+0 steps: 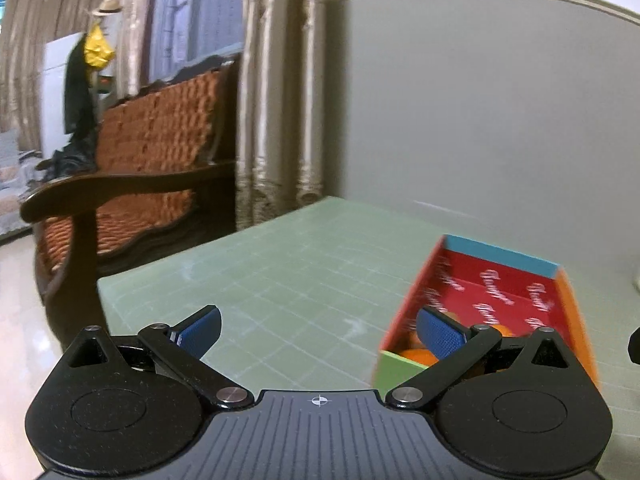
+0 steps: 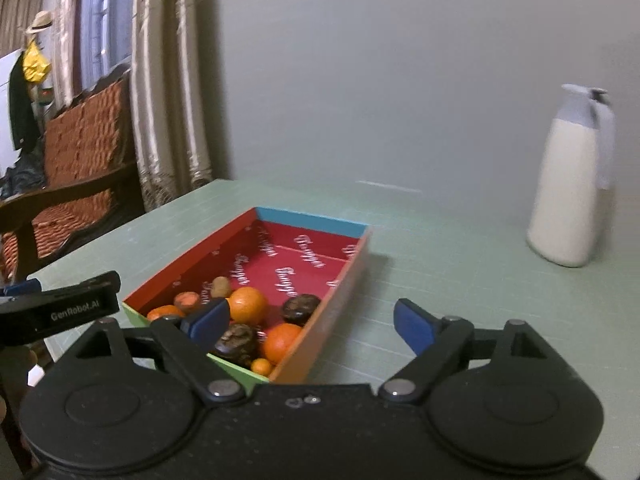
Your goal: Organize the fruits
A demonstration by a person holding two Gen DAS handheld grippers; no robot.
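Fruits already fill the near end of the shallow cardboard tray with the red printed floor and blue, orange and green walls (image 2: 352, 258), which sits on our pale green gridded table mat (image 2: 440, 280): we count round oranges (image 2: 247, 305), a small brownish kiwi-like fruit (image 2: 221, 286), and two dark, wrinkled fruits (image 2: 300, 309), all bunched together while the far half of the tray lies bare. Our right gripper (image 2: 312, 320) hangs just above the near corner of the tray with its blue pads spread wide and nothing between them. Our left gripper (image 1: 320, 330) is likewise spread and empty, over the mat beside the tray. We see no loose fruit on the mat, so gathering looks done or nearly so; only tidying within the tray may remain. A white jug with a grey lid (image 2: 568, 184) stands well apart.
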